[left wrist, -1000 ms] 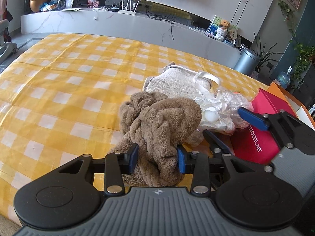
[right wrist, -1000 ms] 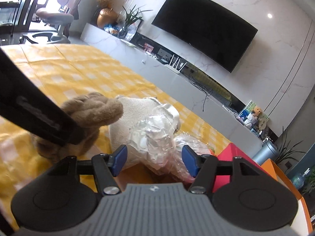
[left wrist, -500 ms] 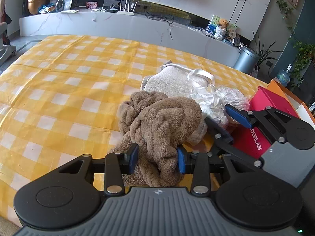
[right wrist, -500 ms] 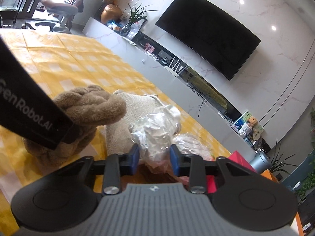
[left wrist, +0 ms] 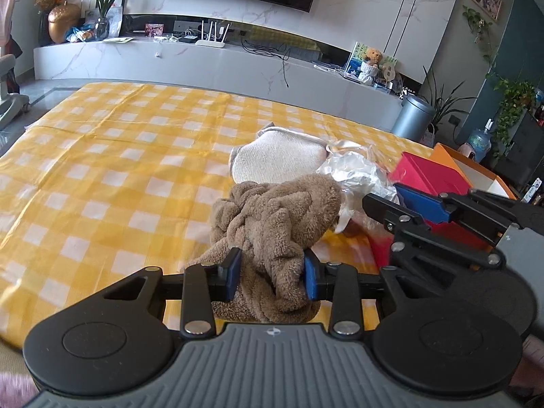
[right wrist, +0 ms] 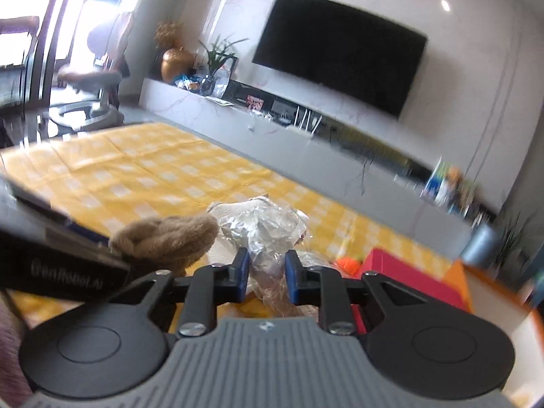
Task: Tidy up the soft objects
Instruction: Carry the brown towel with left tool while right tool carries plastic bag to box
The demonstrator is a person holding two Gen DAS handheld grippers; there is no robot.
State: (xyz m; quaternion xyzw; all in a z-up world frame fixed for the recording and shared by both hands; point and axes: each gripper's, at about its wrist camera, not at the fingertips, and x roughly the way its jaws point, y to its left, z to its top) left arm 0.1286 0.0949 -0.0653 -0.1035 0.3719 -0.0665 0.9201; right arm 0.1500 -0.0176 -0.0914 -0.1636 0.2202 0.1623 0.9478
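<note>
Brown fleece bundle point(left wrist: 272, 224): light, floppy; left gripper point(left wrist: 272, 273) pinches near fold. Right gripper point(right wrist: 267, 273) clamps crinkly plastic bag point(right wrist: 261, 227), slippery.

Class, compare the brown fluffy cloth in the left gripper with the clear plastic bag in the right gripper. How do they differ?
The brown cloth is matte, plush and opaque; the plastic bag is shiny, crinkled and see-through. The cloth bulges wide between the left gripper pads; the bag is pinched thin in the right gripper. Both are soft, bunched up, and clamped above the yellow checked tablecloth.
</note>
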